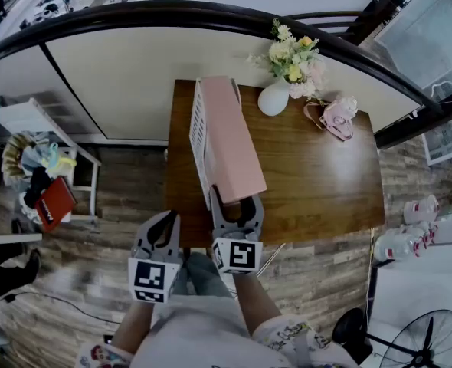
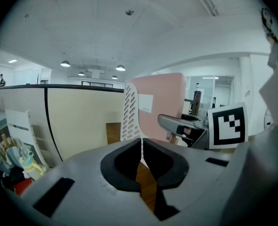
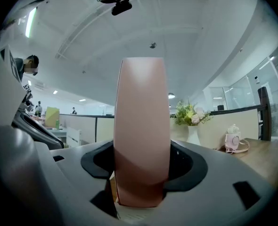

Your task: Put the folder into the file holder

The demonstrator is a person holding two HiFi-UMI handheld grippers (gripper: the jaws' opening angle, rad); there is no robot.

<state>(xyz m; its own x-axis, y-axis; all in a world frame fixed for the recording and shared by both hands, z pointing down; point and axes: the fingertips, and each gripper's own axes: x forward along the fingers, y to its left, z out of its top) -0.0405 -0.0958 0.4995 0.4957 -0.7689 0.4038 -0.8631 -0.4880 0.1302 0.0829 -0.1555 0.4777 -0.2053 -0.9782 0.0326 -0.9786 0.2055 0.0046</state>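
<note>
Pink folder (image 1: 230,140) sits clamped in the right gripper (image 1: 236,203); the left gripper (image 1: 166,222) is closed, empty. Unbraced, the file holder (image 1: 198,129) might slide left.

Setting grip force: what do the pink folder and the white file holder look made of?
Pink folder: probably matte card or plastic; flat, even colour, no glare. File holder: likely rigid white plastic; rows of moulded slots in its wall.

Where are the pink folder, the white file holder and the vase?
pink folder (image 1: 234,140), head view, its flat cover.
white file holder (image 1: 198,129), head view, its slotted side wall.
vase (image 1: 273,99), head view, its white body.
</note>
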